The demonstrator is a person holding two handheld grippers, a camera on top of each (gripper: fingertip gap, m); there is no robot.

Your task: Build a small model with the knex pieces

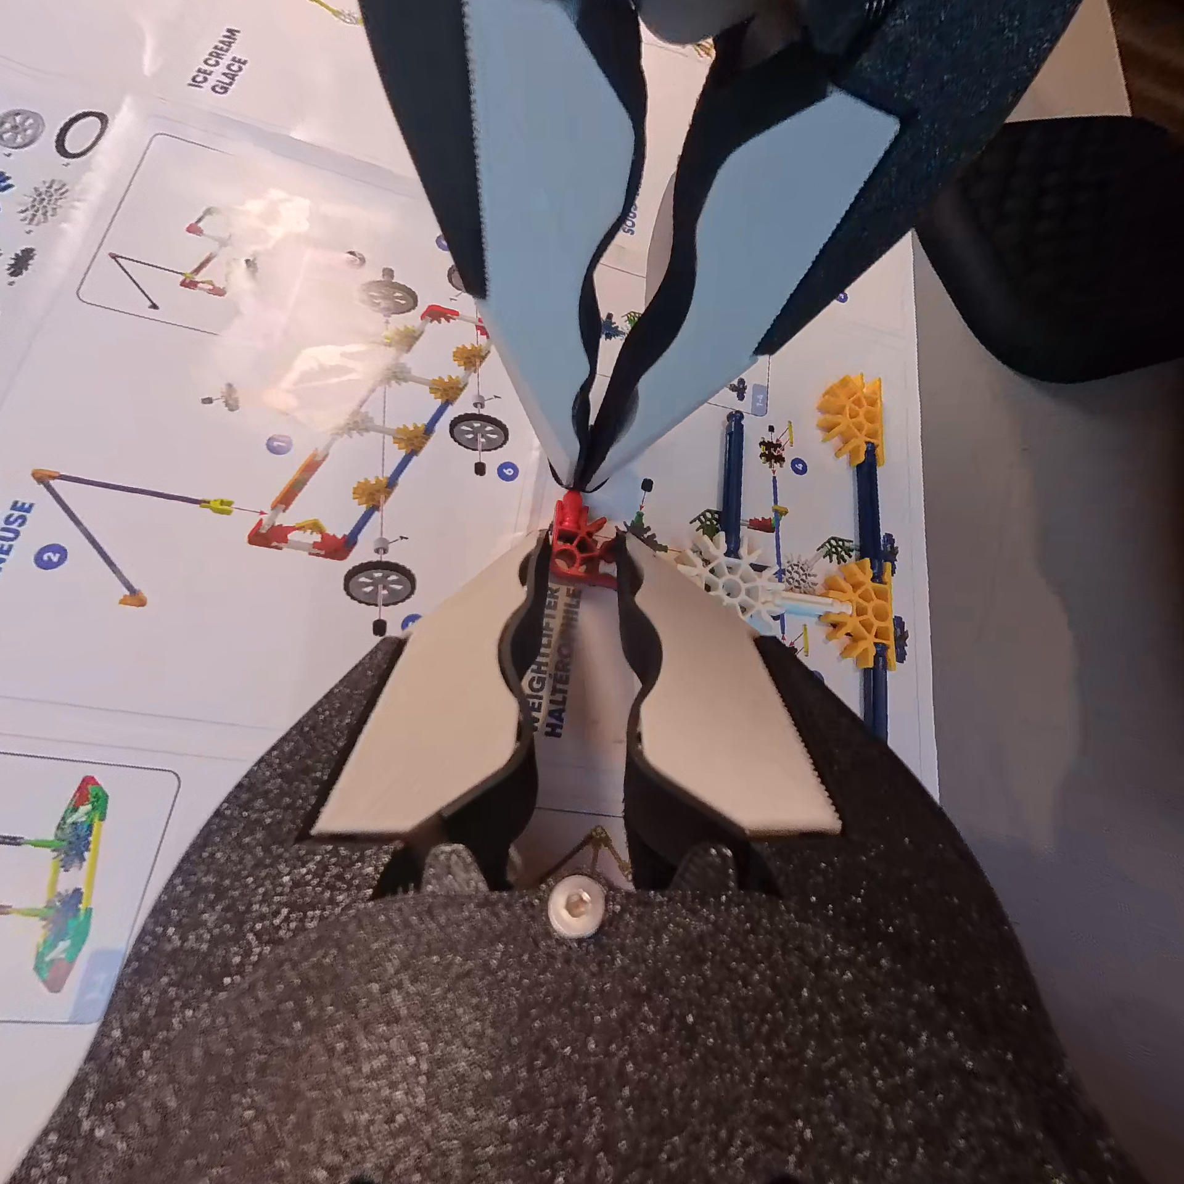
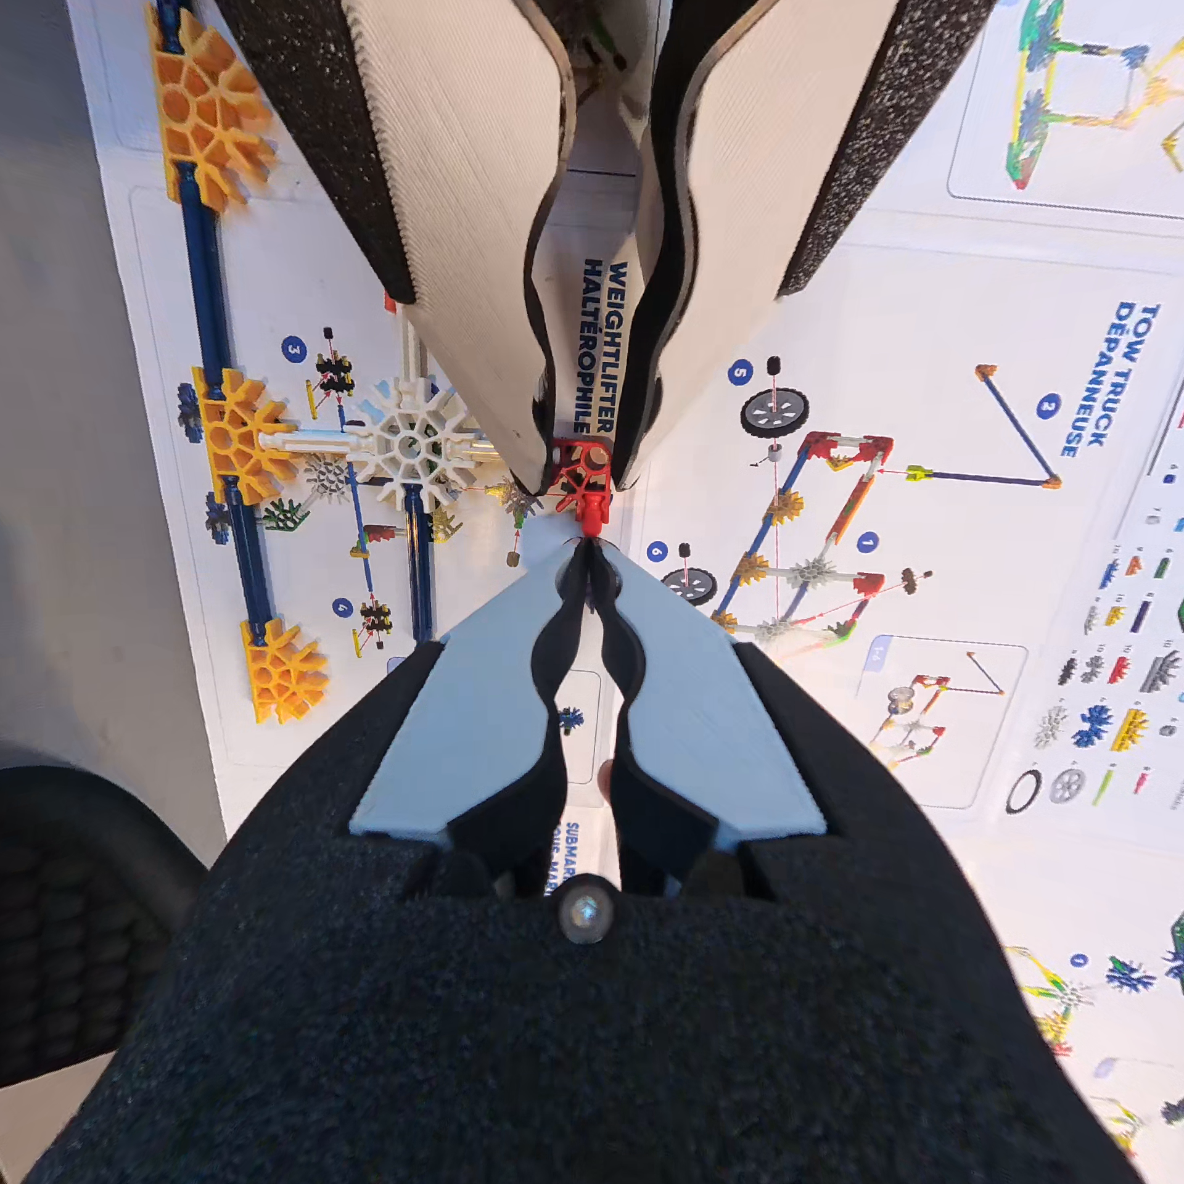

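Two grippers meet tip to tip above the instruction sheet [image 1: 192,641] near its desk-edge side: the left gripper [image 1: 582,544] clamps the red connector [image 1: 580,544], while the right gripper [image 2: 588,544], pinched nearly closed, noses against its free clip, the half-built toy frame [image 2: 256,435] just beside.

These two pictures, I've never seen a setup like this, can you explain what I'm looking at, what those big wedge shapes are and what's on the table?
The wedges are the fingers of two hand-held grippers, each with a camera looking forward along its fingers.

In the left wrist view, the cream-fingered left gripper fills the bottom and the pale blue right gripper comes in from above. The right wrist view shows the same meeting from the opposite side.

The left gripper is shut on a small red connector. The right gripper's tips are pinched together right at its end.

Underneath lies a printed instruction sheet. On it rests a partly built toy model: yellow connectors, blue rods and a white snowflake-shaped connector.
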